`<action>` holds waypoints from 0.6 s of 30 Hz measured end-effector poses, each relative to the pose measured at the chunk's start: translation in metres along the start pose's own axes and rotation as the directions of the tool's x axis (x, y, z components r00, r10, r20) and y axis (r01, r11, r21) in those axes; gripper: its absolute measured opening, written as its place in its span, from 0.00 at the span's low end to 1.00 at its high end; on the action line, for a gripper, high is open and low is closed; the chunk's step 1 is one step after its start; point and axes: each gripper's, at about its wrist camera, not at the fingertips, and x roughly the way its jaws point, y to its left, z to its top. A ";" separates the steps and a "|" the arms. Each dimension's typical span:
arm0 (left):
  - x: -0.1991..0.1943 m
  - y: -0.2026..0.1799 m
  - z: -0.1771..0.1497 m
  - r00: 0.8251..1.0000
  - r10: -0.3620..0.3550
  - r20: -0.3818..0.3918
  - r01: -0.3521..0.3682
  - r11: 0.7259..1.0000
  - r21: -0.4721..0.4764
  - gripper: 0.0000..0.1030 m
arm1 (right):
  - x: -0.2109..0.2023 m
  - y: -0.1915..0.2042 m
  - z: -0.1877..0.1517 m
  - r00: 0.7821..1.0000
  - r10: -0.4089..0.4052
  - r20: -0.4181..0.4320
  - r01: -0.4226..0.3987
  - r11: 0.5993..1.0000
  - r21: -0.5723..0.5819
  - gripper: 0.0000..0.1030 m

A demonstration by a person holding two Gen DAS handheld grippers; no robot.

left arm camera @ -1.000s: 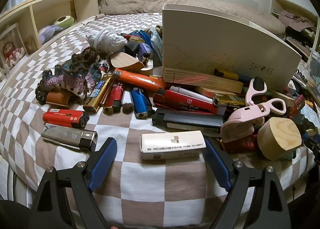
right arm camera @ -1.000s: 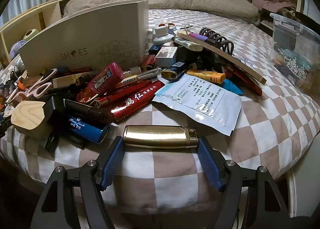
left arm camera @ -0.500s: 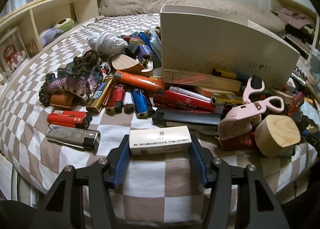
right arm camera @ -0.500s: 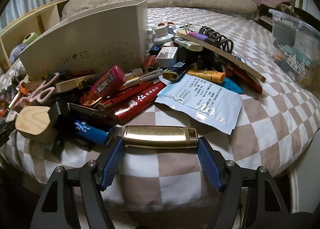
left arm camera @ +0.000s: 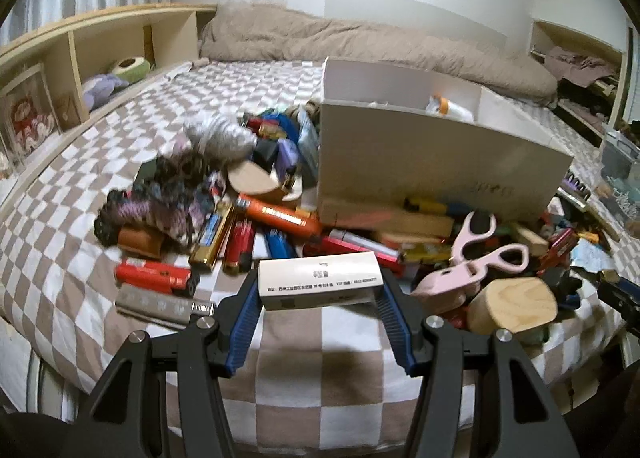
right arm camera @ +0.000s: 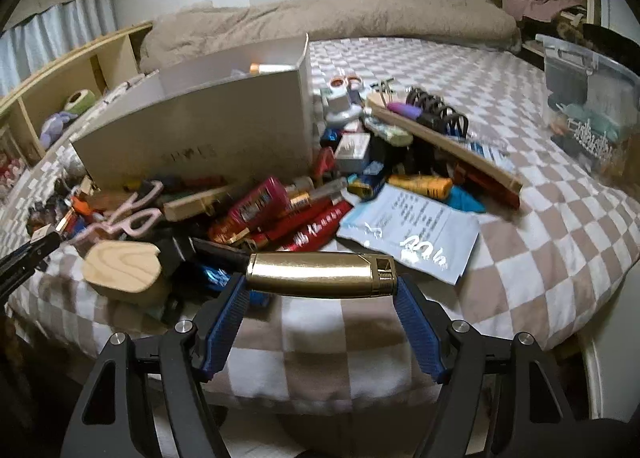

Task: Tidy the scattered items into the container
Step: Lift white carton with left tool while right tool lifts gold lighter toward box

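In the left wrist view my left gripper is shut on a white rectangular box, held crosswise by its ends above the checkered bedspread. The right wrist view has my right gripper shut on a gold lighter, lifted off the bed. Behind both stands the cream open-topped container, with a small orange-capped bottle inside. Scattered lighters, tubes, pink scissors and a wooden block lie in front of it.
A crocheted bundle and more lighters lie left of the container. A white printed sachet, a wooden strip and a clear plastic bin are on the right. Shelving runs along the left wall. The bed edge is just below the grippers.
My left gripper closed on the white box and lifted it off the bedspread. My right gripper, holding the gold lighter throughout, rose too; the container's inside now shows in both views.
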 end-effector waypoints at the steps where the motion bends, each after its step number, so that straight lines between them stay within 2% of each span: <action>1: -0.002 -0.001 0.003 1.000 -0.010 0.007 0.010 1.000 0.002 0.55 | -0.002 0.001 0.003 1.000 0.001 0.010 -0.001 1.000 0.001 0.72; 8: -0.010 -0.007 0.024 0.998 -0.052 0.045 0.051 0.999 0.017 0.55 | -0.012 0.009 0.030 0.997 0.035 0.069 -0.033 0.999 -0.022 0.72; 18: -0.011 -0.026 0.073 0.987 -0.112 0.113 0.107 0.993 0.055 0.55 | -0.013 0.031 0.089 0.980 0.138 0.141 -0.128 0.989 -0.079 0.72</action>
